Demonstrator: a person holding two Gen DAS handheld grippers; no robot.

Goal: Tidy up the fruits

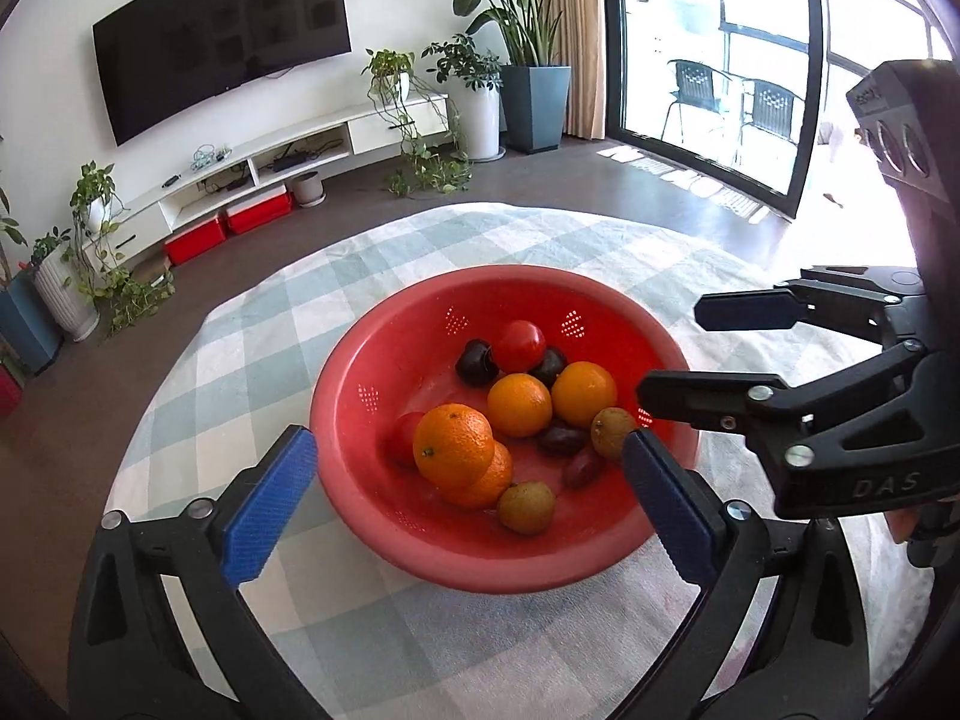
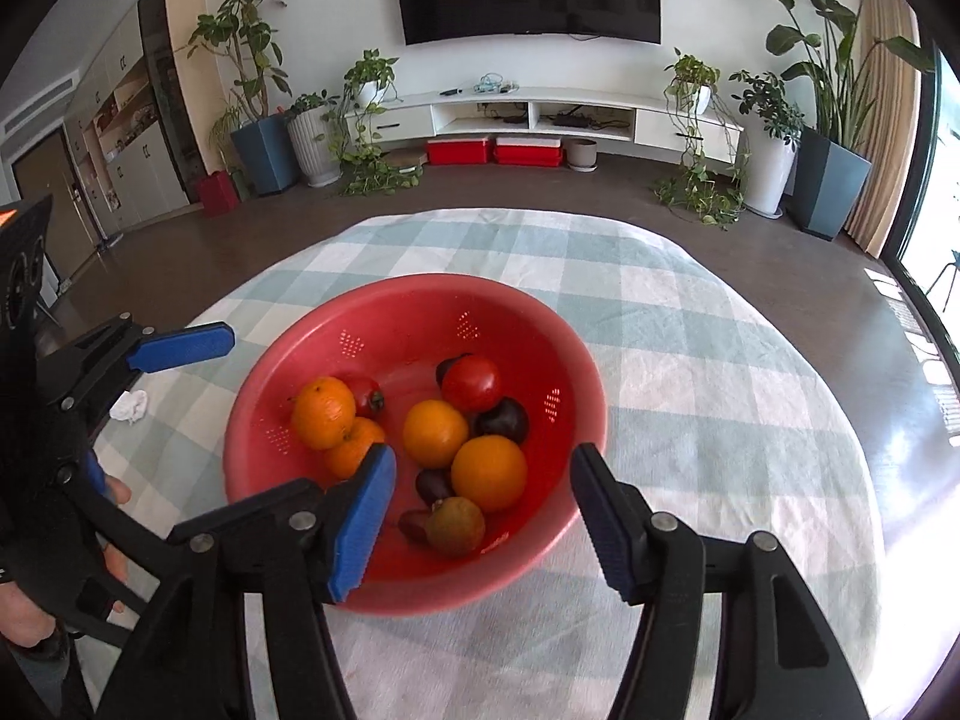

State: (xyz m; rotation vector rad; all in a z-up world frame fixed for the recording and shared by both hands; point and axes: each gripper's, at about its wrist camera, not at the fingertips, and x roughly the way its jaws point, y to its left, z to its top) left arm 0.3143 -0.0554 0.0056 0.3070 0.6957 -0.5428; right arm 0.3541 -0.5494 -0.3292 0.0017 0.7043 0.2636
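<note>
Red bowl [image 1: 360, 372] — between left gripper [image 1: 468, 510] fingers

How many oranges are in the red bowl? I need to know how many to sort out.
4. In the red bowl: two stacked at the left, top orange on lower orange; middle orange; right orange. More may hide beneath.

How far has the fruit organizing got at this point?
Nothing looks sorted yet: oranges, tomatoes, dark plums and brownish fruits all lie mixed in the red colander. Nothing is in hand; the left tool and right tool both hang open and empty near its front rim. All picking and grouping remains.
</note>
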